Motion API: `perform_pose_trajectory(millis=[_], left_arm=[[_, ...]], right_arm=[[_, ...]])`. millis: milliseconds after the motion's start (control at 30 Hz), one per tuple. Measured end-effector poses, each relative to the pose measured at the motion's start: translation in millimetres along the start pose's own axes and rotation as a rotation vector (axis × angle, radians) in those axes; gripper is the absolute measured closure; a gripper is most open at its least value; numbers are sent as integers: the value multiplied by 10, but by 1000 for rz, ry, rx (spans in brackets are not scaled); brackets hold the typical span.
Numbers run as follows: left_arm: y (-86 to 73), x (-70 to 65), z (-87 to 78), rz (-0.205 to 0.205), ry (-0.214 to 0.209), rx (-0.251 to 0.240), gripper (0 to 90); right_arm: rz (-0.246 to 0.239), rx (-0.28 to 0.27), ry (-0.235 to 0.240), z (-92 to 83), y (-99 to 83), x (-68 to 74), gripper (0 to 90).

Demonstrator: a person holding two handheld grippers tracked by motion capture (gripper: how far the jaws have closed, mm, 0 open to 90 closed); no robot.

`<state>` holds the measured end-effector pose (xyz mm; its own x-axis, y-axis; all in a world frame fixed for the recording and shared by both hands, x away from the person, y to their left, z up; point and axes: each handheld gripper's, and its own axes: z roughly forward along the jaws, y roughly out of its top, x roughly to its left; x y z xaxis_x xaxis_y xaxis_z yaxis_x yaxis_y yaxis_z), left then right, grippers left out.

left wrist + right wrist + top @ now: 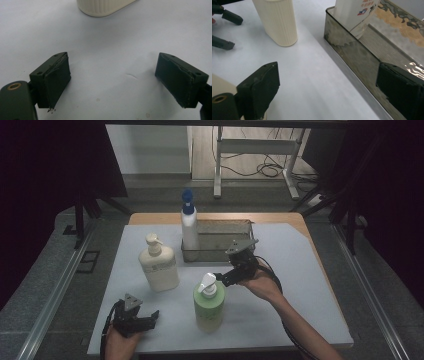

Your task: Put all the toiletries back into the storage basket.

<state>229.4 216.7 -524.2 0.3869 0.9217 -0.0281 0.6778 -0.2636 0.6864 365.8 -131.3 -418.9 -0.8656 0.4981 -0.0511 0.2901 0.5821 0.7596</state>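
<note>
Green pump bottle [209,305] stands free on the white mat [300,285], just at 8 o'clock of the right gripper [221,278].

Right gripper's jaws are spread wide with nothing between them, close to the bottle's white pump head. Left gripper [150,317], at 9 o'clock of the green bottle, is also wide open and empty. Cream bottle [159,265] stands at 11 o'clock of it; blue-capped bottle [188,222] stands in the metal tray [225,237] at 12 o'clock.

Both tongs are black, each topped by a grey three-cornered plate and trailing a black cable. The left tongs [113,82] have blocky jaws with flat dark pads and a brass-ringed screw hole; the right tongs [329,90] match. Forearms are bare, no sleeves.
</note>
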Motion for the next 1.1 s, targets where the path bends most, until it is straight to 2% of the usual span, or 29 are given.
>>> perform_pose_trajectory(millis=[567,667,967,1100], left_arm=[[1,2,0,3,-1,0,125],[1,2,0,3,-1,0,125],[0,-1,0,0,1,0,125],[0,-1,0,0,0,0,125]], right_arm=[[-4,-5,7,-239,-210,44,0],[-23,-12,7,-283,-257,52,0],[-6,-21,24,-398,-407,100,0],[19,-35,46,-433,-464,133,1]])
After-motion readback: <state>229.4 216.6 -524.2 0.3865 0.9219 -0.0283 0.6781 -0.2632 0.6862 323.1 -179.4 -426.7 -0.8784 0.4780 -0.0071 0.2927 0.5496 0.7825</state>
